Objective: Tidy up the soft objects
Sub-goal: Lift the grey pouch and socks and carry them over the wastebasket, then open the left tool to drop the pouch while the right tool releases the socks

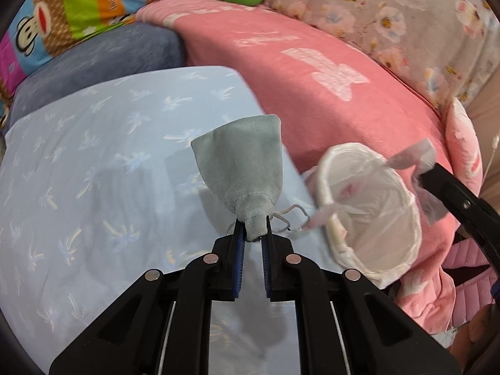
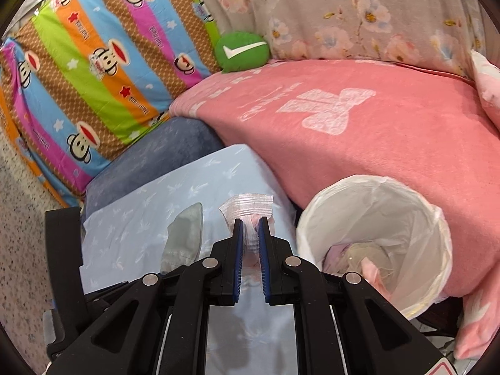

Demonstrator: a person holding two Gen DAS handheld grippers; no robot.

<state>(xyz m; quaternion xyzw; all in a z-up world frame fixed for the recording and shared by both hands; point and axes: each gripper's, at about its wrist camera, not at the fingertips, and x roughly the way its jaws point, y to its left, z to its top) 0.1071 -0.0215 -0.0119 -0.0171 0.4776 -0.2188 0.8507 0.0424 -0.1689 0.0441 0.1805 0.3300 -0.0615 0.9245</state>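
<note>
My left gripper [image 1: 253, 229] is shut on the tied neck of a grey-green velvet drawstring pouch [image 1: 242, 162], which hangs over a light blue sheet [image 1: 93, 156]. In the right wrist view the pouch [image 2: 184, 234] shows edge-on, with the left gripper's black body [image 2: 62, 250] beside it. My right gripper [image 2: 250, 223] is shut on a clear ribbed plastic bag [image 2: 247, 207]. It holds the bag just left of a white lined bin [image 2: 307, 215], which has pink and clear soft items inside. From the left wrist view the bin [image 1: 325, 168] is tilted, and the right gripper [image 1: 426, 173] is at its far rim.
A pink blanket [image 2: 375, 143] lies behind the bin. A blue-grey cushion [image 2: 156, 156], a striped monkey-print pillow [image 2: 93, 78], a green check-mark plush [image 2: 242, 51] and floral fabric [image 2: 359, 15] ring the back. Speckled floor [image 2: 18, 218] lies to the left.
</note>
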